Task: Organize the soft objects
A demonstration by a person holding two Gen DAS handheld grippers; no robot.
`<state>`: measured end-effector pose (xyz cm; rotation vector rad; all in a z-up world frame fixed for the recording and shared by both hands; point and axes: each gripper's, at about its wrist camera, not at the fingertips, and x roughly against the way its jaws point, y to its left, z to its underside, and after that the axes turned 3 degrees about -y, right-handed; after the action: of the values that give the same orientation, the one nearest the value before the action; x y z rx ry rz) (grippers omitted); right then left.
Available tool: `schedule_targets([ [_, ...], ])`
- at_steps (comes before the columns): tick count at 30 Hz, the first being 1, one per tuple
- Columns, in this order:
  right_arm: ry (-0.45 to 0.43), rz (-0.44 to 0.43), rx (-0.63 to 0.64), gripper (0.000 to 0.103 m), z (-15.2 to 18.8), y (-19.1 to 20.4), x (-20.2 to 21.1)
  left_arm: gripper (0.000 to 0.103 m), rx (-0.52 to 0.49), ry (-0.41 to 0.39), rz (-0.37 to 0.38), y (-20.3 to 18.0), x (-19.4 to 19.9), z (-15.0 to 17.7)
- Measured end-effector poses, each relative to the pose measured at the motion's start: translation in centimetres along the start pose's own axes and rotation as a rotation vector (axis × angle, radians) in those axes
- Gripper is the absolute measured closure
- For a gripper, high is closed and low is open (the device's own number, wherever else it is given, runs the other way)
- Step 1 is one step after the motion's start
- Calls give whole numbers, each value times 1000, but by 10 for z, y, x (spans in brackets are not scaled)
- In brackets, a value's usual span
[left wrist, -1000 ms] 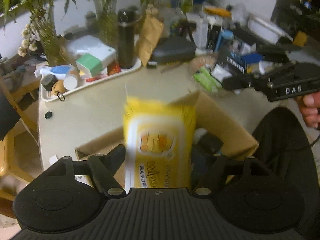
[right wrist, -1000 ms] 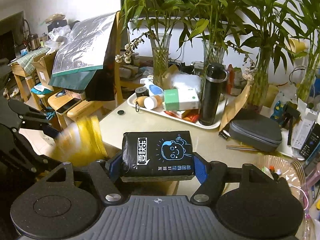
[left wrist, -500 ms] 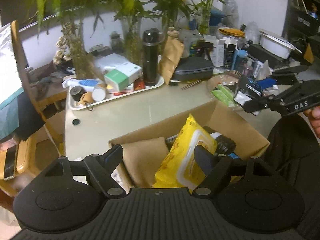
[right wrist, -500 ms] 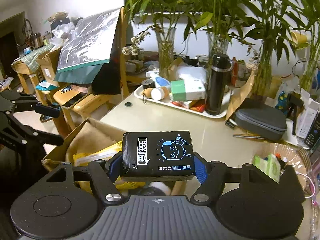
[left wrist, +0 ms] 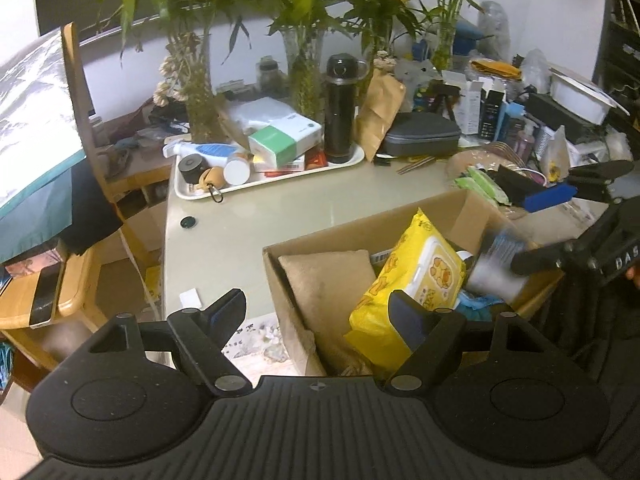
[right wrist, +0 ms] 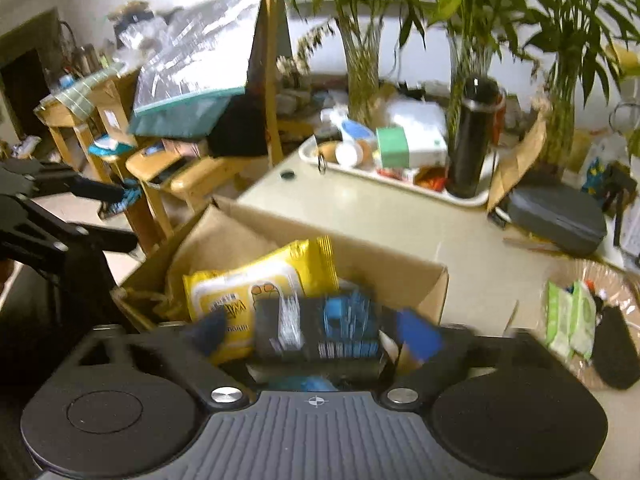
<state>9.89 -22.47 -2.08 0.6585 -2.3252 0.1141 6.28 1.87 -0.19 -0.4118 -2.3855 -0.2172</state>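
Observation:
An open cardboard box [left wrist: 360, 232] stands at the table's near edge; it also shows in the right wrist view [right wrist: 384, 256]. In it lie a tan cushion [left wrist: 328, 280] and a yellow wipes pack [left wrist: 416, 280], which the right wrist view [right wrist: 248, 292] shows too. My left gripper [left wrist: 320, 312] is open and empty above the box's left side. My right gripper [right wrist: 316, 328] has its jaws spread. The black tissue pack [right wrist: 320, 328], blurred, is between them over the box, apart from the fingers. It shows as a blur in the left wrist view [left wrist: 496, 264].
A white tray [left wrist: 280, 178] with a black flask [left wrist: 340, 108], bottles and boxes stands at the back. A grey case [left wrist: 420, 136] lies to its right. A woven basket [right wrist: 588, 312] with green packs sits right of the box. Wooden chairs [left wrist: 60, 292] stand left.
My right gripper moved over the box, tilted down and opened, letting go of the black tissue pack. My left gripper drew back and up from the box, open; the yellow pack lies inside.

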Motion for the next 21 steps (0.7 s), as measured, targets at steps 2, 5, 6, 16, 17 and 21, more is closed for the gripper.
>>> schedule_targets([
  [2, -9, 20, 15, 0, 2, 4, -1, 25, 2, 1, -9, 1, 2, 2],
  [5, -12, 51, 8, 0, 5, 6, -1, 25, 6, 4, -28, 0, 4, 6],
  [6, -15, 53, 2, 0, 6, 5, 0, 25, 8, 5, -34, 0, 5, 7],
  [16, -82, 89, -26, 0, 18, 12, 24, 25, 47, -34, -95, -5, 20, 16],
  [17, -92, 94, -30, 0, 18, 12, 27, 25, 52, -42, -98, -5, 21, 16],
  [21, -134, 125, -30, 0, 20, 17, 37, 25, 54, -68, -115, -10, 26, 16],
])
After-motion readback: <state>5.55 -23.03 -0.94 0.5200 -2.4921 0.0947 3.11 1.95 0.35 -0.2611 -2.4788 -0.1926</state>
